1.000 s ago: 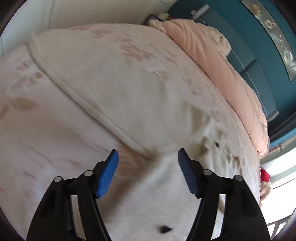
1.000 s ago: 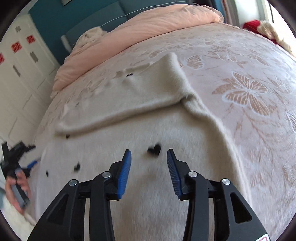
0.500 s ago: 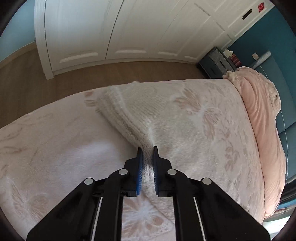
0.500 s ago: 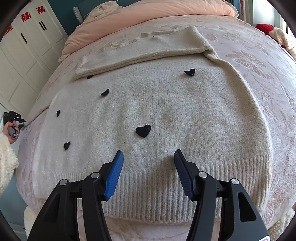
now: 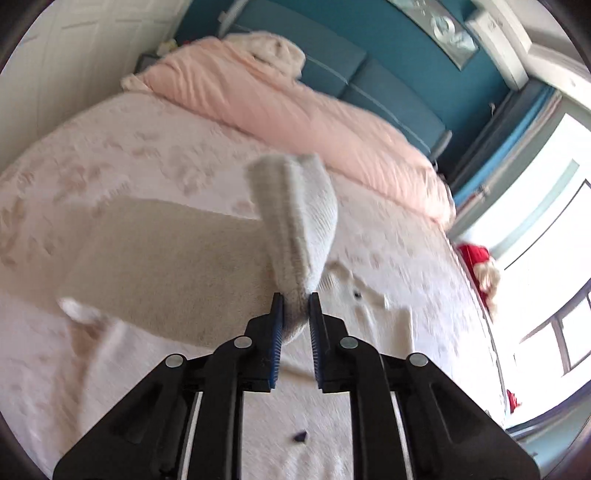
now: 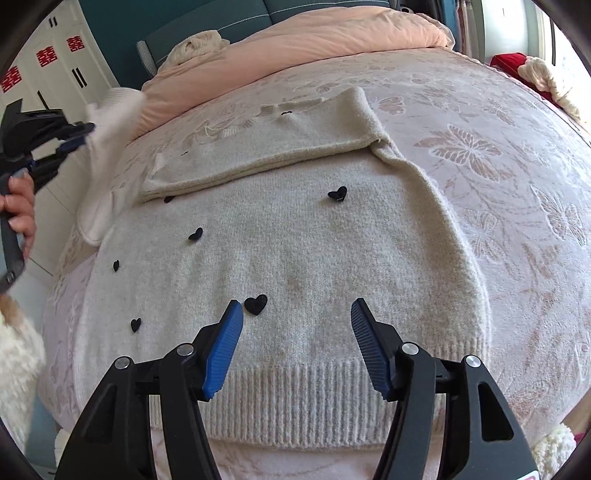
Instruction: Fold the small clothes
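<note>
Sweater (image 6: pixel 295 258) lies flat on the bed (image 6: pixel 517 166). Left gripper (image 5: pixel 294 306) fingers pinch its lifted sleeve cuff (image 5: pixel 295 206); right gripper (image 6: pixel 297 314) fingers hover spread above the hem.

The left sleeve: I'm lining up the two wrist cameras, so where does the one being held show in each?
Left wrist: the sleeve rises at centre, its cuff pinched in the left gripper.
Right wrist: the sleeve is at the left edge, lifted by the left gripper.
Shared landmark: the pink duvet at the head of the bed.
</note>
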`<state>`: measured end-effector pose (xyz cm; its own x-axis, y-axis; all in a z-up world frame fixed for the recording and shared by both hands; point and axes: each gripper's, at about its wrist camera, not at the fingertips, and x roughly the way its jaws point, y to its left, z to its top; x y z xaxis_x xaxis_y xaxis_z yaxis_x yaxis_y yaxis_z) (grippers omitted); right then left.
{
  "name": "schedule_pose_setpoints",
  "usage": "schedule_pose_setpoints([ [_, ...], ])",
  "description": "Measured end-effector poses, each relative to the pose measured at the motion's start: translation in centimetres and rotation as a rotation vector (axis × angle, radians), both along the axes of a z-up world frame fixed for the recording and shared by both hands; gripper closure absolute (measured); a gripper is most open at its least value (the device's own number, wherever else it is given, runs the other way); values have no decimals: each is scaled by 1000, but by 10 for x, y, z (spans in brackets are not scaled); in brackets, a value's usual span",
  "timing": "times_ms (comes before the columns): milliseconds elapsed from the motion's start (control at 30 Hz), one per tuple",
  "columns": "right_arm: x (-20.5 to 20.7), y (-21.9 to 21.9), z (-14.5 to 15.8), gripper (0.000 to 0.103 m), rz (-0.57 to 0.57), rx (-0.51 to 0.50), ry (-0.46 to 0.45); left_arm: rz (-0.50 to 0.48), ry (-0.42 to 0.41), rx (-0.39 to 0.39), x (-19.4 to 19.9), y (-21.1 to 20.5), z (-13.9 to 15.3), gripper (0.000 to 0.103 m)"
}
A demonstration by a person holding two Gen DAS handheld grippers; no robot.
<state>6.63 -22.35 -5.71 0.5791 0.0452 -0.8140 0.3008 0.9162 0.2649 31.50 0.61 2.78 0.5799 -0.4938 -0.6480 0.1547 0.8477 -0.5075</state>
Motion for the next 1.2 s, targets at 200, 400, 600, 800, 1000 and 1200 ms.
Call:
schedule_pose_setpoints([
  [200,26,-19,8,34,49,20,-12,23,214,-12,-63,-15,-89,54],
  [400,117,-21,1,31,72,167,-20,209,298,-26,-102,74,-118,49],
  [600,191,-8,-30,32,-17,223,46,247,301,-58,-119,127,-122,49],
  [800,203,15,-40,98,-29,193,64,216,288,-26,-120,128,-128,49],
  [1000,229,26,64,99,146,107,-162,262,239,-155,-101,134,-96,49],
  [1200,271,25,149,99,227,93,-278,395,335,-527,1,140,-103,12],
])
